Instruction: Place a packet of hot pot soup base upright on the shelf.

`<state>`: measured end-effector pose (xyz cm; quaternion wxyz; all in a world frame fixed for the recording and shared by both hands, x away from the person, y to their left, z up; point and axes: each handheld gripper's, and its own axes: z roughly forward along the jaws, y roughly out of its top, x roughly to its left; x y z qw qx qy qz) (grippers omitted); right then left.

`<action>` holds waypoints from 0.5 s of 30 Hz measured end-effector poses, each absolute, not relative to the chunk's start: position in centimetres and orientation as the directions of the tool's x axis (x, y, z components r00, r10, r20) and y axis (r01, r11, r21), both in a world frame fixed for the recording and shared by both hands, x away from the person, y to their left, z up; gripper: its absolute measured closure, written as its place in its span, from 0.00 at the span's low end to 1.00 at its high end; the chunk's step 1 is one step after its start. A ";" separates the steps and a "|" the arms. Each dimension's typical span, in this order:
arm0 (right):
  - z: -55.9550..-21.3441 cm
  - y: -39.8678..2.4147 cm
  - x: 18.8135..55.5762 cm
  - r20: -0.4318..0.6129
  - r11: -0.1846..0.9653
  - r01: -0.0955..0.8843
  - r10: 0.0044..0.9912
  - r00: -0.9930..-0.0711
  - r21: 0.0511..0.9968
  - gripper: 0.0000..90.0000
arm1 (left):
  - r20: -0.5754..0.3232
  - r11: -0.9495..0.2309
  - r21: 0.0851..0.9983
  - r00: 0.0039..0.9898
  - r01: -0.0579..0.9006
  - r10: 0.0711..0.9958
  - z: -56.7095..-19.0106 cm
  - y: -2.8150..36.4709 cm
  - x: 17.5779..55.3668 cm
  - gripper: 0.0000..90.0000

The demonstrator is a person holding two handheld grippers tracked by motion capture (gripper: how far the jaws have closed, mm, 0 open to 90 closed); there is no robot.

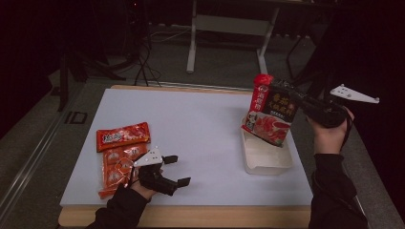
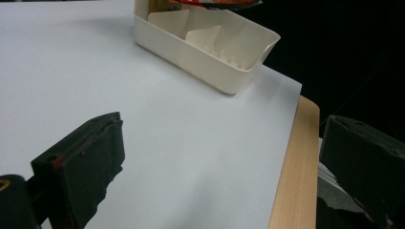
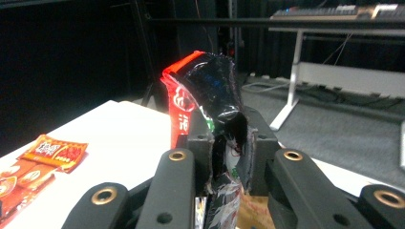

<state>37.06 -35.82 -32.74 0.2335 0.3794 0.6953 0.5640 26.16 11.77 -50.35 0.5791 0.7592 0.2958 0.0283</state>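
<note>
Red-and-black soup-base packet [image 1: 271, 113] hangs upright, top up, clamped in the right gripper [image 1: 291, 95] over the cream tray [image 1: 267, 160]; left gripper [image 1: 176, 170] gapes empty.

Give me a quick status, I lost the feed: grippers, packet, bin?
Right gripper shut on red-and-black packet, held above cream bin. Left gripper open, empty, low over the white sheet. Two orange packets lie left, out of the way.
</note>
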 end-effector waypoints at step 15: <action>-35.2 -36.5 39.4 0.014 0.179 0.230 0.761 -0.649 0.957 0.85 | -0.318 -0.140 0.893 0.819 0.428 0.477 -50.6 12.0 26.3 0.02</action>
